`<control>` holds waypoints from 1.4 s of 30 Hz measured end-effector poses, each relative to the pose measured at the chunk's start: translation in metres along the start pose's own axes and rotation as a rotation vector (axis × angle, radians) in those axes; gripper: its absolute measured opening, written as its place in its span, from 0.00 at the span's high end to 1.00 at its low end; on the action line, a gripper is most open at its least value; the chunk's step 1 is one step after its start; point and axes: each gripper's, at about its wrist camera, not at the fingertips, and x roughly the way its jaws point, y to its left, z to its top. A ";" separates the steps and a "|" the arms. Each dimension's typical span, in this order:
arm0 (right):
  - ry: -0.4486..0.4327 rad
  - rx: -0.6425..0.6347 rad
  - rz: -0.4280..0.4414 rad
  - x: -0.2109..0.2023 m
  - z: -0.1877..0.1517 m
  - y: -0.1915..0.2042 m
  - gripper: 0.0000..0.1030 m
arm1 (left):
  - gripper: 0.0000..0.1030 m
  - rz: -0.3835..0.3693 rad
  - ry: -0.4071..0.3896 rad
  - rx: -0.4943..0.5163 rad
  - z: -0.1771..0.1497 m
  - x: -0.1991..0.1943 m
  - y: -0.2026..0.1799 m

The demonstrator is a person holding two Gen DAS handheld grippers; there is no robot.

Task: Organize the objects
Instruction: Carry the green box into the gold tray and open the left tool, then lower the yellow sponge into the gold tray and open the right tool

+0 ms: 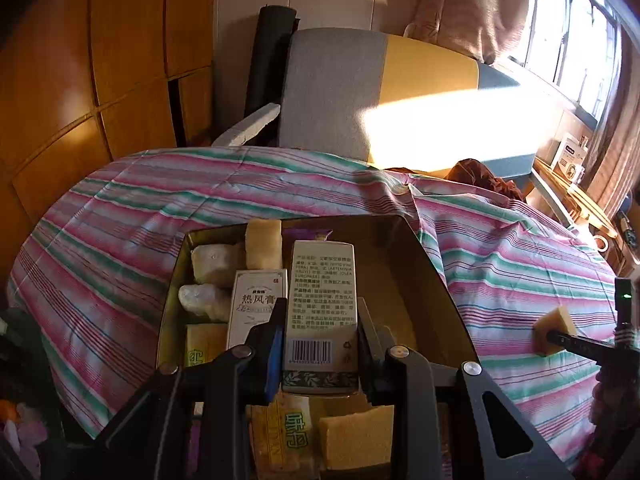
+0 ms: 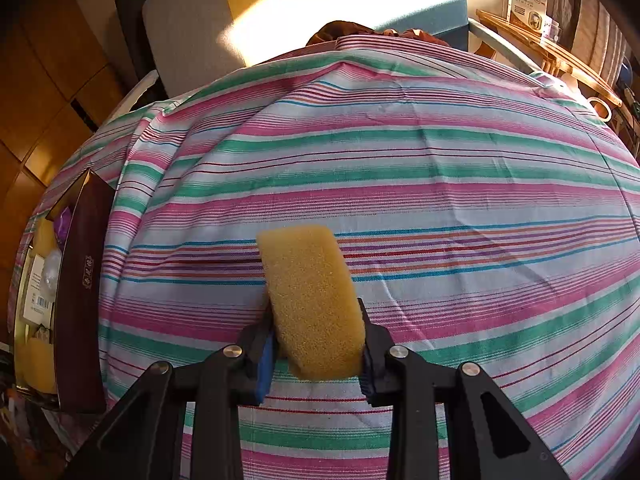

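Note:
My left gripper [image 1: 320,332] is shut on a tall white carton [image 1: 322,312] with printed text and a barcode, held over an open cardboard box [image 1: 436,276] on the striped cloth. Inside the box lie a second white carton [image 1: 256,304], pale wrapped lumps [image 1: 212,264], a yellow sponge [image 1: 356,436] and yellow packets [image 1: 280,436]. My right gripper [image 2: 318,344] is shut on a yellow sponge block [image 2: 312,300], above the striped cloth to the right of the box. That gripper with its sponge [image 1: 554,330] also shows at the right edge of the left wrist view.
A pink, green and white striped cloth [image 2: 440,160] covers the surface. The box's dark outer wall [image 2: 82,300] stands at the far left of the right wrist view. A grey and yellow chair back [image 1: 340,88] lies beyond, with a wooden shelf [image 1: 576,196] under the window.

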 end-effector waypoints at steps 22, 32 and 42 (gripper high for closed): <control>0.002 -0.012 -0.002 0.002 0.002 0.001 0.68 | 0.70 0.009 0.015 0.164 0.015 0.047 -0.046; -0.001 -0.019 -0.008 0.003 0.002 0.002 0.68 | 0.69 -0.061 0.266 0.070 0.028 0.128 -0.034; -0.014 -0.029 -0.027 0.001 0.002 0.006 0.68 | 0.47 0.010 0.135 0.062 0.029 0.089 -0.016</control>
